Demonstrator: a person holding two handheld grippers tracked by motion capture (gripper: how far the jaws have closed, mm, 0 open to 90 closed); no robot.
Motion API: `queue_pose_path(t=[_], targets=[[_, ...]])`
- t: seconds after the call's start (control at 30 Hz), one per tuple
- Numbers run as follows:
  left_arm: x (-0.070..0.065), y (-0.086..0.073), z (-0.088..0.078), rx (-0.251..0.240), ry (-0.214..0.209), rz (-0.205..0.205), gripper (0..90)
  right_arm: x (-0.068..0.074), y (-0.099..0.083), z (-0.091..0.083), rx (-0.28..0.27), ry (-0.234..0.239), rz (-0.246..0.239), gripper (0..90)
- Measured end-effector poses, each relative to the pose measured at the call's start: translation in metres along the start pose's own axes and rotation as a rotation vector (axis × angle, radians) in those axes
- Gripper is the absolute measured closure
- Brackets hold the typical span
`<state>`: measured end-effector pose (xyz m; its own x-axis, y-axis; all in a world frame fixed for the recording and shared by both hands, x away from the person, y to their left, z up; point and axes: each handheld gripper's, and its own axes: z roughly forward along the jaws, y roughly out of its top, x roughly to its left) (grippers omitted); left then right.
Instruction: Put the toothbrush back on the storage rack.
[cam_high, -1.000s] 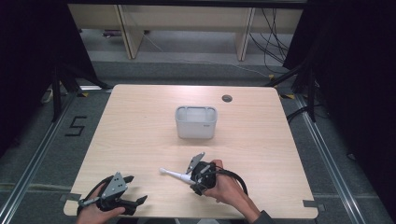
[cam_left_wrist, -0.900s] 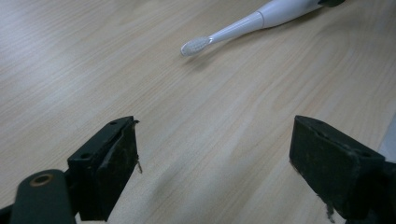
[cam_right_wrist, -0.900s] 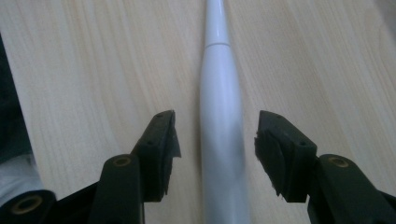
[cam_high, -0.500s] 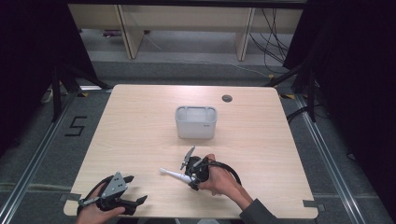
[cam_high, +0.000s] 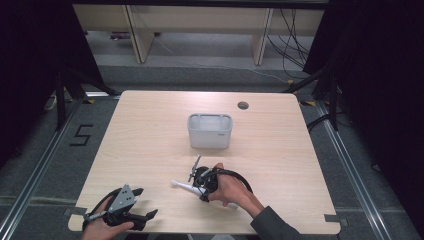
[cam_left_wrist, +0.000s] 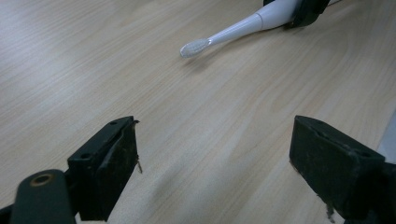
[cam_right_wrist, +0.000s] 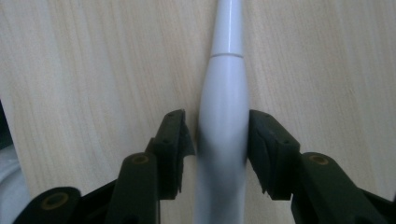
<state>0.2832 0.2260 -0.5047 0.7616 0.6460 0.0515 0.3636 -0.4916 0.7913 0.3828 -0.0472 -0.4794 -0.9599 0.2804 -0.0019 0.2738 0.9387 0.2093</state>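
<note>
A white electric toothbrush (cam_high: 181, 185) lies flat on the wooden table (cam_high: 280, 150), toward the front, with its brush head pointing left. My right gripper (cam_high: 196, 186) is down over its thick handle. In the right gripper view the handle (cam_right_wrist: 224, 93) runs straight up between the two black jaws of that gripper (cam_right_wrist: 219, 135). The jaws have just been closing and sit close on either side, with a thin gap still showing on the left. My left gripper (cam_high: 145, 202) rests at the front left, jaws wide open and nothing between them (cam_left_wrist: 215, 154). From there the toothbrush (cam_left_wrist: 238, 30) lies ahead.
A white rectangular container (cam_high: 210, 131) stands in the middle of the table, beyond the toothbrush. A small round cable hole (cam_high: 243, 105) sits near the far edge. Dark floor and shelf legs surround the table.
My right hand and gripper have slid left along the toothbrush toward its handle and dropped slightly, and the jaws have narrowed around it. The left gripper has stayed put.
</note>
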Motion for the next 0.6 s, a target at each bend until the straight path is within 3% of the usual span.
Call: queue_pose_path(t=[0.03,0.1,0.17,0.2,0.27,0.33,0.37,0.4,0.43,0.57,0.6], targets=[[0.0,0.0,0.0,-0.002,0.004,0.002,14.7,-0.001,0.001,0.0,-0.003,-0.007,-0.018,60.0],[0.0,0.0,0.0,-0.002,0.003,0.002,14.7,0.0,0.002,0.0,0.016,0.002,-0.008,61.5],[0.0,0.001,-0.001,0.016,-0.002,0.001,14.7,-0.003,0.003,0.001,0.029,-0.003,-0.039,64.1],[0.0,0.0,-0.001,0.01,-0.001,0.001,14.7,0.0,0.005,0.0,0.046,-0.006,-0.009,64.8],[0.0,0.0,-0.001,0.008,-0.004,0.003,14.7,-0.006,0.006,0.001,0.035,-0.015,-0.086,65.8],[0.0,0.0,-0.001,0.012,-0.01,0.002,14.7,-0.002,0.007,0.001,0.067,-0.012,-0.038,66.0],[0.0,0.0,-0.001,0.012,-0.011,0.003,14.7,-0.003,0.009,0.001,0.068,-0.023,-0.066,66.1],[0.0,0.0,-0.001,0.012,-0.011,0.003,14.7,-0.001,0.01,0.001,0.084,-0.021,-0.047,66.2],[0.001,0.001,0.0,0.009,-0.001,0.014,14.7,0.0,0.011,0.002,0.088,-0.026,-0.067,66.3],[-0.001,0.0,0.0,-0.003,0.006,-0.007,14.7,-0.001,0.015,0.002,0.108,-0.033,-0.092,66.4],[0.0,0.0,0.0,0.004,0.012,0.017,14.7,-0.001,0.016,0.002,0.109,-0.036,-0.091,66.4]])
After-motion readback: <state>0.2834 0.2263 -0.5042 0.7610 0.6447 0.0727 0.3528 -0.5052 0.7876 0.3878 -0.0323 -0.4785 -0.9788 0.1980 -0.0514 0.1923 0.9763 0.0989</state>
